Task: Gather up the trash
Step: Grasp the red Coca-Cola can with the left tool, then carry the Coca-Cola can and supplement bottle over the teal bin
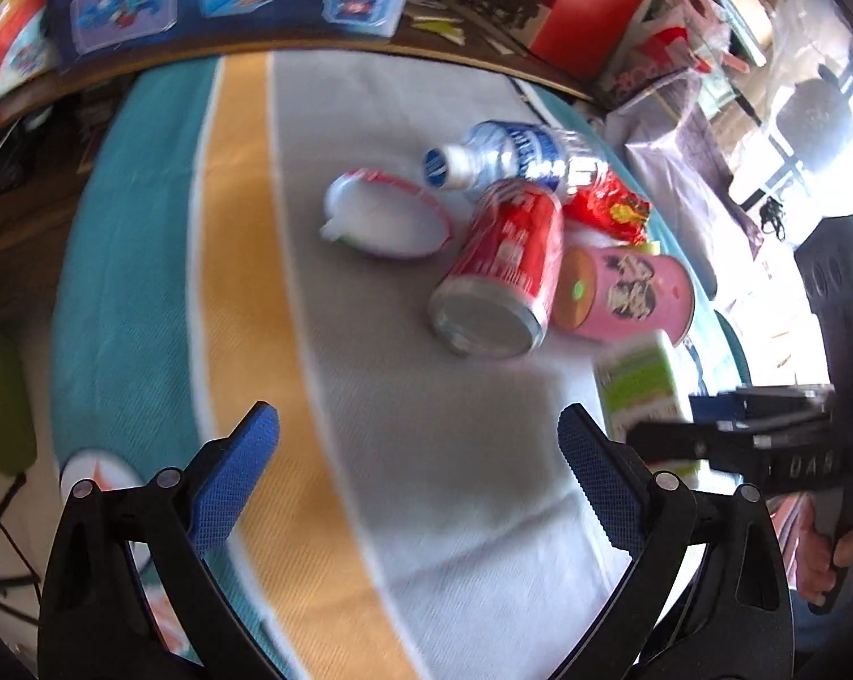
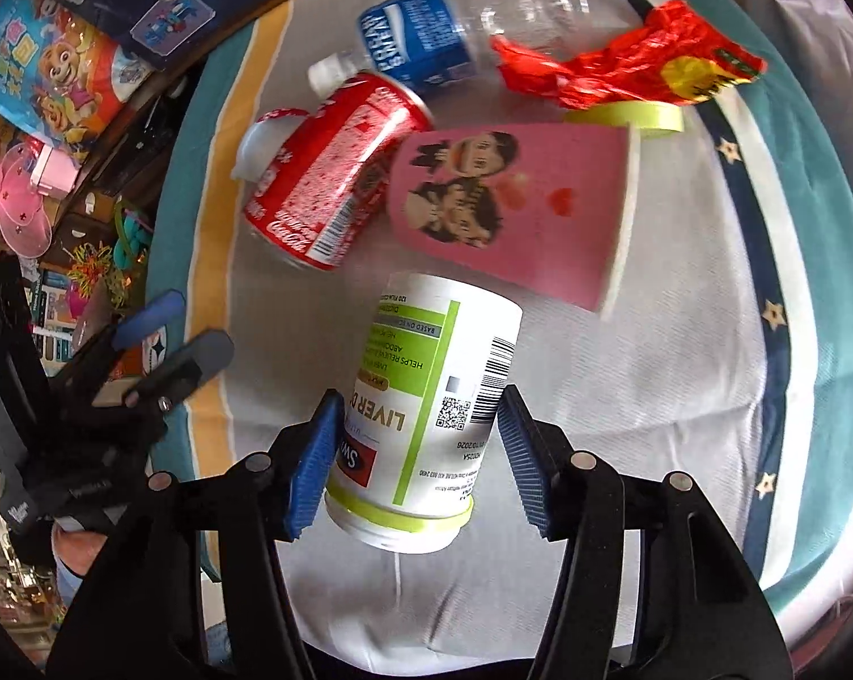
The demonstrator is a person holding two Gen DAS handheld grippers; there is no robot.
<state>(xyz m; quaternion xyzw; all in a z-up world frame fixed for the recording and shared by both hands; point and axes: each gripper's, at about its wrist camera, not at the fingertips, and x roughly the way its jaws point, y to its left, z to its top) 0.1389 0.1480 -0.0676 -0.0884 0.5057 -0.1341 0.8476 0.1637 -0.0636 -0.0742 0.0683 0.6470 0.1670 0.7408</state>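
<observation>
The white supplement bottle (image 2: 420, 402) lies on the striped tabletop (image 2: 681, 351), just beside the pink cup (image 2: 511, 209), between the right claw's (image 2: 417, 453) pads, not visibly clamped. Closing squarely across its middle should prevent slipping. The left claw (image 1: 417, 476) gapes empty.

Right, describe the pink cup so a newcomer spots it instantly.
Start at the striped cloth with its pile of trash. The pink cup lies on its side beside the red can. Alone among its neighbours, it is pink with cartoon figures printed on it.
</observation>
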